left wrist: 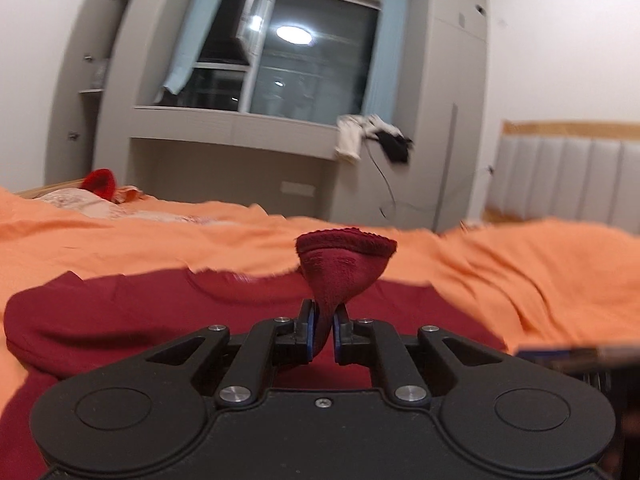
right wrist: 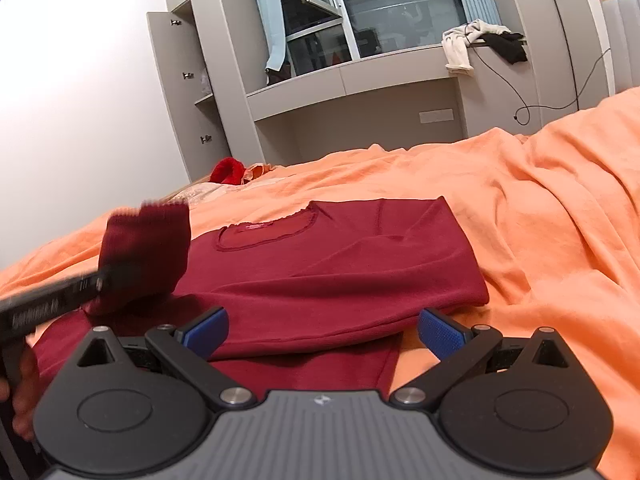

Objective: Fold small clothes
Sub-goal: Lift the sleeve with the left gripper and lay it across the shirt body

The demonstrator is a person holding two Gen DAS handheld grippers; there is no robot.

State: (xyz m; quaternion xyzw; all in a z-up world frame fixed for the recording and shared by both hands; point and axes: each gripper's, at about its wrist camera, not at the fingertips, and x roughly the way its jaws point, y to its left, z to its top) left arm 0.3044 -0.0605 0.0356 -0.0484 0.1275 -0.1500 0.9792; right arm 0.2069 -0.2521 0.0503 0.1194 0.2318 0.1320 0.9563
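Dark-red knit top [right wrist: 332, 264] lies flat on the orange bedspread [right wrist: 540, 208], neckline toward the far wall, partly folded, with its right-hand edge doubled over and a layer of the same cloth showing beneath it near the camera.

Left hand-held gripper [left wrist: 324, 322]: blue pads pinched on a sleeve cuff [left wrist: 344, 264] of the same dark red. Cuff stands up above the jaws, ribbed end flared open. From the right wrist view the same cuff [right wrist: 146, 248] is lifted above the left side of the top, with the gripper's black body crossing in from the left, blurred. Part of a hand [right wrist: 24, 392] shows at that frame's left edge.

Right hand-held gripper [right wrist: 322, 330]: jaws spread wide, blue pads [right wrist: 440, 330] apart, nothing between them but the near edge of the top lying below. Cannot tell whether the pads touch the cloth.

Far side: grey wardrobe [right wrist: 188, 92] with one door open, dark window [right wrist: 392, 8] with pale blue curtains, white and black clothes [right wrist: 480, 44] heaped on the sill ledge. Bright red item [right wrist: 228, 170] at the bed's far left edge. Padded headboard [left wrist: 560, 184] to the right.
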